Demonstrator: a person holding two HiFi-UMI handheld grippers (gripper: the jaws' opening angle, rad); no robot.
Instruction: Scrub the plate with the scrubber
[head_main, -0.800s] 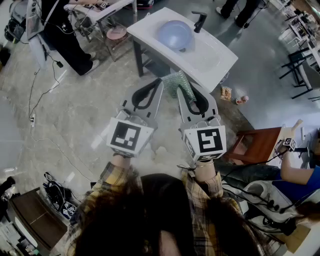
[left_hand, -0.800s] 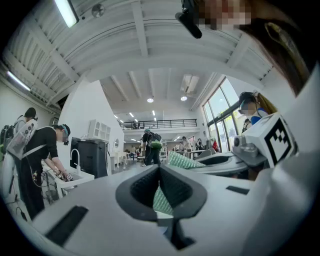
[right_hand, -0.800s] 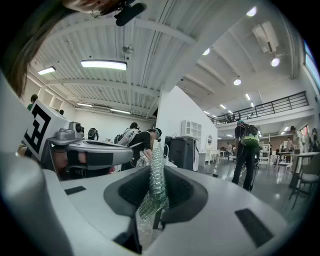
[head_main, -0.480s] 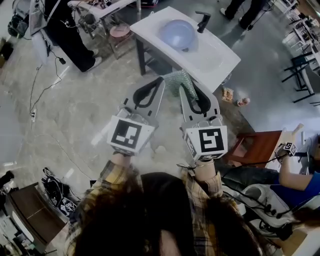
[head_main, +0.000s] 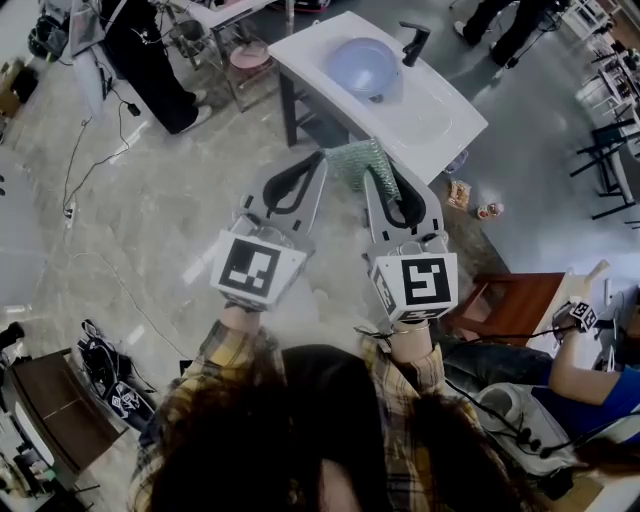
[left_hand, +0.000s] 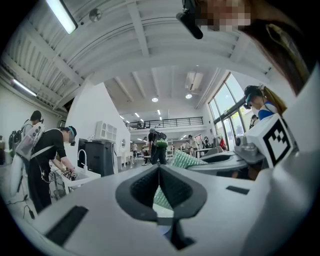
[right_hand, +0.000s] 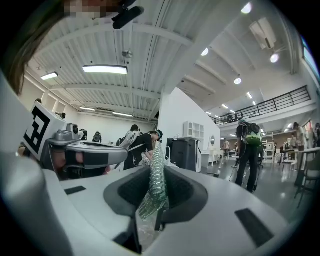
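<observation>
A pale blue plate (head_main: 360, 66) lies in the basin of a white sink unit (head_main: 440, 120) at the top of the head view, ahead of both grippers and apart from them. My right gripper (head_main: 368, 166) is shut on a green mesh scrubber (head_main: 352, 160); the scrubber (right_hand: 154, 186) hangs pinched between its jaws. My left gripper (head_main: 322, 158) is beside it on the left, jaws shut with nothing between them. In the left gripper view the closed jaw tips (left_hand: 159, 168) meet, and the scrubber (left_hand: 186, 160) shows just beyond them.
A black faucet (head_main: 412, 42) stands at the sink's far side. A person in black (head_main: 140, 60) stands at a table at upper left. Cables (head_main: 85, 170) run over the floor. A brown stool (head_main: 510, 300) and a seated person (head_main: 590, 370) are at right.
Both grippers keep the same pose and the same grip on the scrubber. The view has drifted a little, so the sink sits slightly farther right in the picture.
</observation>
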